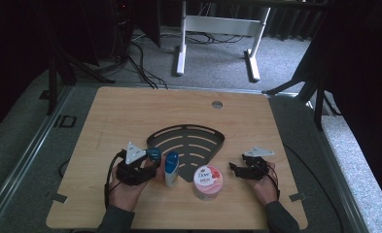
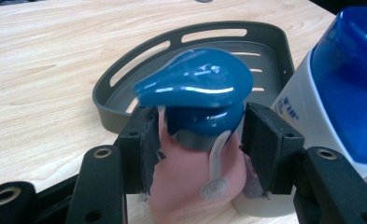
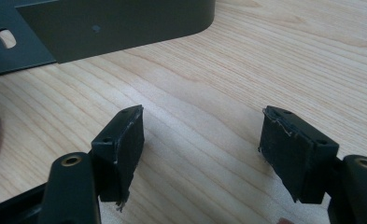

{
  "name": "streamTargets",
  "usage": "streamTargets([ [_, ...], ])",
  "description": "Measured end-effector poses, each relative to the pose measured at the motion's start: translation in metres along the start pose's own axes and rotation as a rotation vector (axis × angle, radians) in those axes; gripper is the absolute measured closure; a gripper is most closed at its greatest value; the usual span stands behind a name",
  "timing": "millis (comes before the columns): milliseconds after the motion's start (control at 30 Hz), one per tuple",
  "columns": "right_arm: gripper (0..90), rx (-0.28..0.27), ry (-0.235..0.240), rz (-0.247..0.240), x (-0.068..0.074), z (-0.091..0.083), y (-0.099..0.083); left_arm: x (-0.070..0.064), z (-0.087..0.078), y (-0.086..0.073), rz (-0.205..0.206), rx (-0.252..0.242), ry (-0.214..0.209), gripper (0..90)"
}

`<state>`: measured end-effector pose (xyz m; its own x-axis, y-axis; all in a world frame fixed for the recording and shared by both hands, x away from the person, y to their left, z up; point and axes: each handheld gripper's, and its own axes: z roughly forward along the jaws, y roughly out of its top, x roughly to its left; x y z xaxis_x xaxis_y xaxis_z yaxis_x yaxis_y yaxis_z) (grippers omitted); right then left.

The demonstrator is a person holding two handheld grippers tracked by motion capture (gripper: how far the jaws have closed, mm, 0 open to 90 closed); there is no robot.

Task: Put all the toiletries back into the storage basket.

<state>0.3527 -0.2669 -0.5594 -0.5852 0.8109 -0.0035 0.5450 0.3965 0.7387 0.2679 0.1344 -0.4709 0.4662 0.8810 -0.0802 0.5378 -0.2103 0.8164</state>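
The left gripper is pinching a pink pump bottle just under its teal pump head, one black pad sitting against each side of the neck; in the high view that left gripper is resting at the near left of the table, just left of centre. The right gripper is holding nothing, its two pads spread wide over bare wood; in the high view the right gripper is lying at the near right. Counting outward, there are three containers: the one pump bottle in the left jaws, one white bottle with a blue cap standing just to its right, very close though contact cannot be told, and one pink Dove jar standing nearer and further right, between the two grippers. One dark slotted corner tray is lying just beyond them, holding nothing, its curved rim facing the far side. The white bottle is crowding the right side of the held bottle, and the jar is sitting near the tray's near corner. Bare wood is stretching to the far edge, to the left edge, and around the right gripper up to the right edge.
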Motion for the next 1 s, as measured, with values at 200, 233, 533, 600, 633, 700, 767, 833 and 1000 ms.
streamTargets([
  [200, 30.2, 0.0, 0.0, 0.0, 0.0, 0.0, 0.0, -0.002, 0.005, 0.005, 0.001, 0.002, 0.016, 46.1],
  [233, 30.2, 0.0, 0.0, 0.0, 0.0, 0.0, 0.0, -0.003, 0.006, 0.006, 0.002, 0.0, 0.019, 46.1],
  [533, 30.2, 0.0, 0.0, 0.0, 0.0, 0.0, 0.0, -0.005, 0.013, 0.007, 0.01, 0.007, 0.047, 44.2],
  [600, 29.9, 0.001, 0.0, 0.0, 0.0, 0.0, 0.0, -0.008, 0.015, 0.008, 0.022, 0.008, 0.062, 44.1],
  [633, 29.9, 0.001, 0.0, 0.0, 0.0, 0.0, 0.0, -0.008, 0.015, 0.008, 0.022, 0.008, 0.062, 44.4],
  [700, 29.8, 0.001, 0.0, 0.0, 0.0, 0.0, 0.0, -0.009, 0.015, 0.009, 0.02, 0.009, 0.078, 46.8],
  [767, 29.8, 0.001, 0.0, 0.0, 0.0, 0.0, 0.0, -0.007, 0.015, 0.009, 0.007, 0.004, 0.074, 49.8],
  [833, 29.8, 0.001, 0.0, 0.0, 0.0, 0.0, 0.0, -0.007, 0.015, 0.009, 0.007, 0.005, 0.075, 49.9],
  [1000, 29.7, 0.0, 0.0, 0.0, 0.0, 0.0, 0.0, -0.007, 0.015, 0.01, 0.004, 0.004, 0.071, 50.4],
])
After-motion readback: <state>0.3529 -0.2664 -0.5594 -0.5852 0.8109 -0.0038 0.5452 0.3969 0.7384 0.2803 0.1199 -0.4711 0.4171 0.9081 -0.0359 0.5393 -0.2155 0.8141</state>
